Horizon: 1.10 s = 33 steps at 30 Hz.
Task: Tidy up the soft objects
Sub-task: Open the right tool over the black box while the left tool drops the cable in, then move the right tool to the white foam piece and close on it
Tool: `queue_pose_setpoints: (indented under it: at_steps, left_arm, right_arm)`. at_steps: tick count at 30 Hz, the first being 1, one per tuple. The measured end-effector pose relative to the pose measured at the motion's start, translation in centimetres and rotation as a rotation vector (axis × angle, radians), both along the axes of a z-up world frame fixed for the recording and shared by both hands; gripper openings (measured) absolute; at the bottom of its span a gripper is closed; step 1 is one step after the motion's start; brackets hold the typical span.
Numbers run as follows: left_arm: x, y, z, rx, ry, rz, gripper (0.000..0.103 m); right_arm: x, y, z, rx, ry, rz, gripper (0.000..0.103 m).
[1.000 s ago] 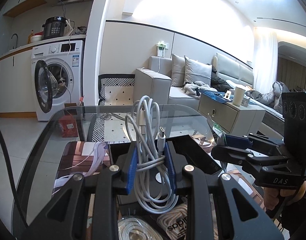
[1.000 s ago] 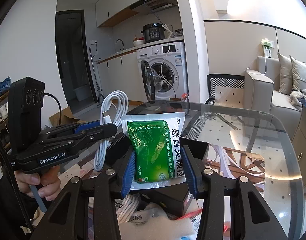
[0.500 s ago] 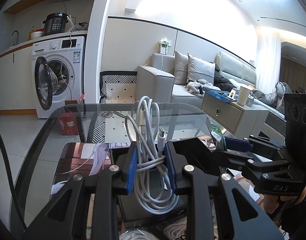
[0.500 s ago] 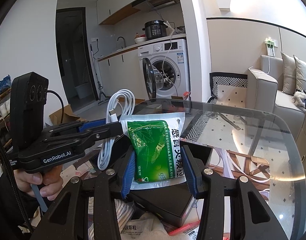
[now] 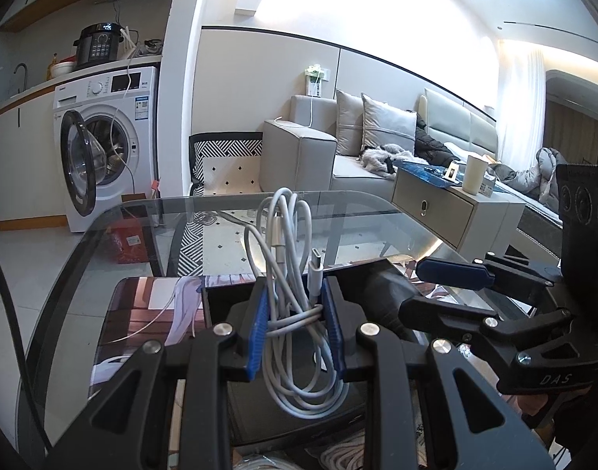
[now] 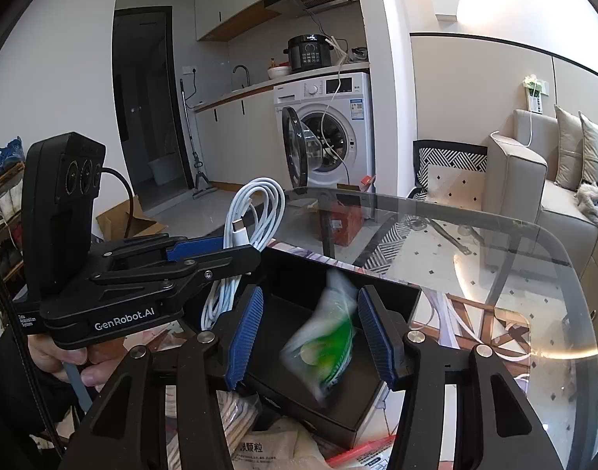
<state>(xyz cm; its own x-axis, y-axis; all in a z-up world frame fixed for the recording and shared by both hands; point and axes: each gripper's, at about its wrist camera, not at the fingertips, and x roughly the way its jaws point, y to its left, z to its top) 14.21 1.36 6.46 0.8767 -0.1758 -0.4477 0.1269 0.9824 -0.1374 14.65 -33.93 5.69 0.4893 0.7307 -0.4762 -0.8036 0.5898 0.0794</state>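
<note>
Your left gripper (image 5: 295, 329) pinches the coiled white cable (image 5: 287, 274) above the black box (image 6: 338, 352). Your right gripper (image 6: 310, 333) is spread wide; the blurred green packet (image 6: 326, 344) sits between its fingers, over the box.

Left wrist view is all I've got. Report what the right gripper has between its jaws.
Observer: Nothing clamped. The right gripper is open, and a green packet shows blurred and loose between its pads.
Operator: Say what's under the packet.
Observer: An open black box; the packet is over its inside.
Operator: Name what's in front of that box.
Observer: A pale bag printed with Chinese characters, nearest the camera.
</note>
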Motion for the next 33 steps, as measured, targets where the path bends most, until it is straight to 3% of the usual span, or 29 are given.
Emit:
queue_pose_setpoints:
  at_steps: [4, 5, 7, 9, 14, 16, 18, 21, 33]
  left_arm:
    - [-0.3, -0.5, 0.0, 0.019, -0.005, -0.004, 0.028]
    - [-0.4, -0.5, 0.0, 0.024, -0.006, -0.003, 0.032]
    - [-0.7, -0.5, 0.2, 0.021, -0.009, -0.001, 0.051]
    - [-1.0, -0.4, 0.4, 0.025, -0.018, 0.006, 0.052]
    - [-1.9, -0.5, 0.6, 0.056, -0.016, 0.007, 0.06]
    - [-2.6, -0.5, 0.7, 0.065, -0.018, 0.015, 0.086]
    - [-3.6, -0.3, 0.8, 0.063, -0.043, 0.04, 0.099]
    - [-4.1, -0.1, 1.0, 0.063, -0.037, 0.047, 0.1]
    - [-6.5, -0.1, 0.5, 0.087, -0.014, 0.088, 0.103]
  right_arm:
    - [-0.2, -0.2, 0.0, -0.007, -0.008, -0.005, 0.053]
    - [-0.2, -0.4, 0.0, -0.006, -0.008, -0.008, 0.053]
    - [-0.2, -0.7, 0.1, -0.003, -0.01, -0.017, 0.054]
    - [-0.3, -1.0, 0.2, -0.001, -0.013, -0.024, 0.054]
    - [-1.0, -2.3, 0.4, 0.01, -0.018, -0.048, 0.075]
    - [-1.3, -2.9, 0.5, 0.014, -0.01, -0.058, 0.092]
    - [-1.7, -3.6, 0.7, 0.031, -0.002, -0.067, 0.097]
    - [-2.3, -4.6, 0.8, 0.038, 0.014, -0.081, 0.102]
    - [-5.2, -6.8, 0.6, 0.024, 0.013, -0.114, 0.102]
